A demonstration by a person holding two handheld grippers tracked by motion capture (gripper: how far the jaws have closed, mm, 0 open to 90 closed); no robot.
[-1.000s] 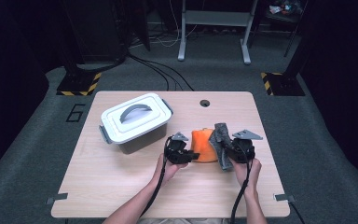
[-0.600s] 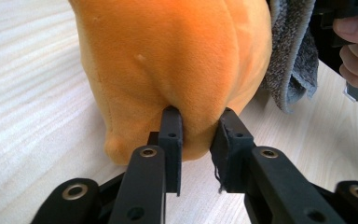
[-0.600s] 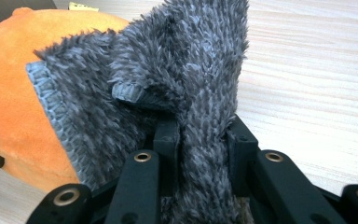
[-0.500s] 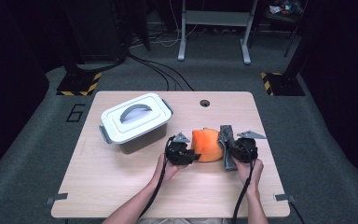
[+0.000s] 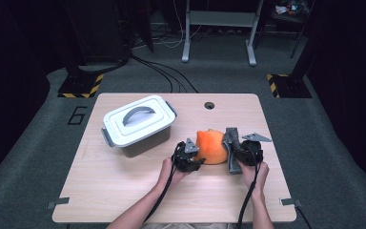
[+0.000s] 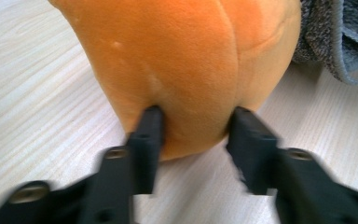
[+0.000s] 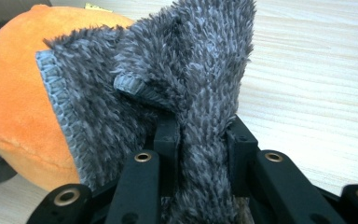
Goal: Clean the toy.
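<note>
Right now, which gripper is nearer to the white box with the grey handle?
Left. The left gripper sits just right of the white box, pinching the orange plush. The right gripper is beyond the plush, clamped on the grey cloth.

A white lidded box point(image 5: 138, 125) with a grey handle is set on the wooden tabletop point(image 5: 124, 191), toward its far left.

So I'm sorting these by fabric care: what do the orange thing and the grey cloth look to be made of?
The rounded orange plush toy looks like short-pile velour over soft stuffing: it has a matte nap and seams, and it dents where the left tool presses in. The shaggy grey cloth looks like long-pile microfibre or fleece with a stitched hem; the exact fibre can't be told.
</note>
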